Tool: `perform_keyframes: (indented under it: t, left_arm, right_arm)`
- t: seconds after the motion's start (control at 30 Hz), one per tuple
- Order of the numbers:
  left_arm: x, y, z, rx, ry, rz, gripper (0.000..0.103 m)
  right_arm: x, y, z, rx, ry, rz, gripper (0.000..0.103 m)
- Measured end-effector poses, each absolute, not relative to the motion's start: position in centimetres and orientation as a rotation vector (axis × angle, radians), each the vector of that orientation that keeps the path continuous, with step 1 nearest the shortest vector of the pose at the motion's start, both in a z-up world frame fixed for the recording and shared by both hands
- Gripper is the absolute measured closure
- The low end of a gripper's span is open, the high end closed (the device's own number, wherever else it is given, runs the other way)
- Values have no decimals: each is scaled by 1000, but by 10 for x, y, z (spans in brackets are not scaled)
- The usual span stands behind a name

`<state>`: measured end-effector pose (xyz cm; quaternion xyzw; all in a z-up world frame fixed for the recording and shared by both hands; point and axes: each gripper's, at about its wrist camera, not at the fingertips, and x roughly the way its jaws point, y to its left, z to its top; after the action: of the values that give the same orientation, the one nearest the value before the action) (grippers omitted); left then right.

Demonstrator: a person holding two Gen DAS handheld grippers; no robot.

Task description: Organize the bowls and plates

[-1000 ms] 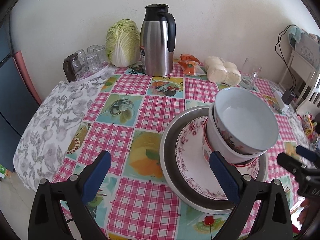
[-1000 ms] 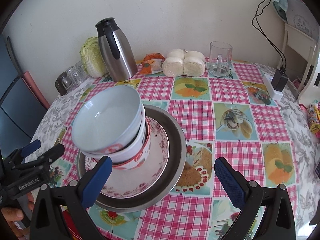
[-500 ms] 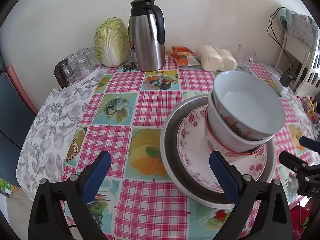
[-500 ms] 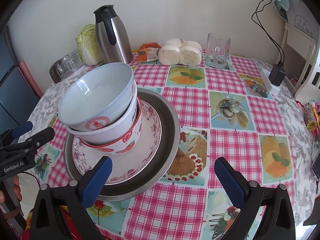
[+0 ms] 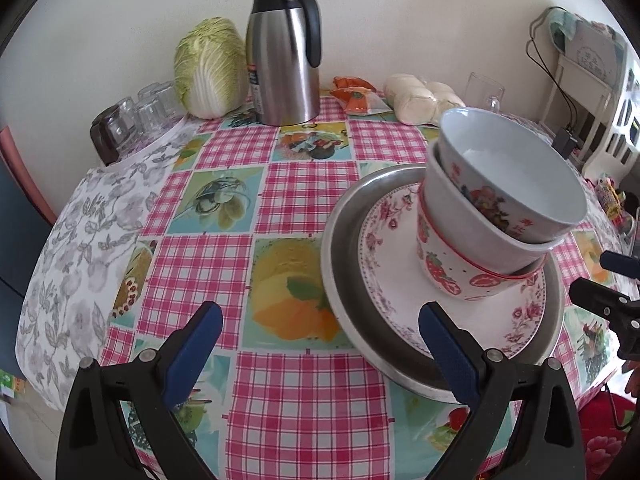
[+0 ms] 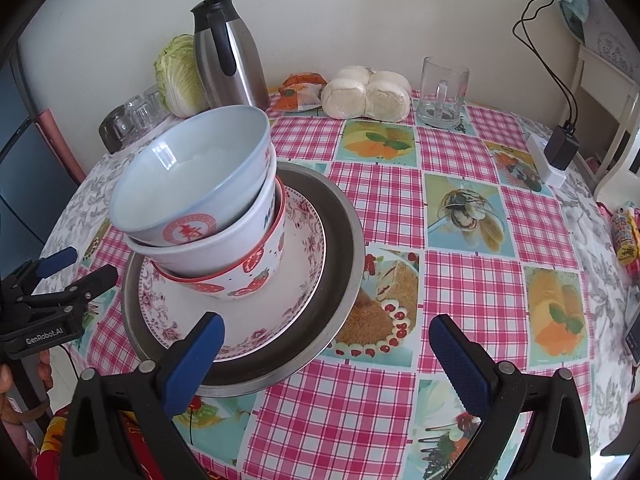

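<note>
A stack stands near the table's front edge: a metal plate (image 5: 340,280) (image 6: 344,256), a floral plate (image 5: 384,280) (image 6: 296,304) on it, and three nested bowls, a strawberry bowl (image 5: 452,280) (image 6: 256,272), a white bowl (image 5: 460,220) (image 6: 216,252) and a tilted pale blue bowl (image 5: 516,168) (image 6: 188,168) on top. My left gripper (image 5: 320,344) is open and empty, left of the stack; it also shows in the right wrist view (image 6: 76,268). My right gripper (image 6: 328,348) is open and empty, in front of the stack; it also shows in the left wrist view (image 5: 600,276).
At the back stand a steel thermos jug (image 5: 284,68) (image 6: 228,64), a cabbage (image 5: 208,68), upturned glasses (image 5: 136,116), an orange packet (image 5: 356,96), bagged buns (image 6: 368,96) and a glass mug (image 6: 442,92). A power strip with charger (image 6: 552,156) lies far right. A checked cloth (image 5: 304,196) covers the table.
Both grippers have pulled back and dropped lower, so the stack looks taller and nearer eye level. The stack itself has not moved. Both stay open.
</note>
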<state>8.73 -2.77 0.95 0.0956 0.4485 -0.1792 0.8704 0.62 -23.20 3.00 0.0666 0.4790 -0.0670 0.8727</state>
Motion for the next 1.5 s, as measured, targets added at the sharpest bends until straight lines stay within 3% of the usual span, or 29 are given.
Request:
perform_keyframes:
  t: [1.5]
  left_arm:
    - [77,-46,16,232,896,-443,4]
  right_arm:
    - [14,-224,28,89,1029,-103,0]
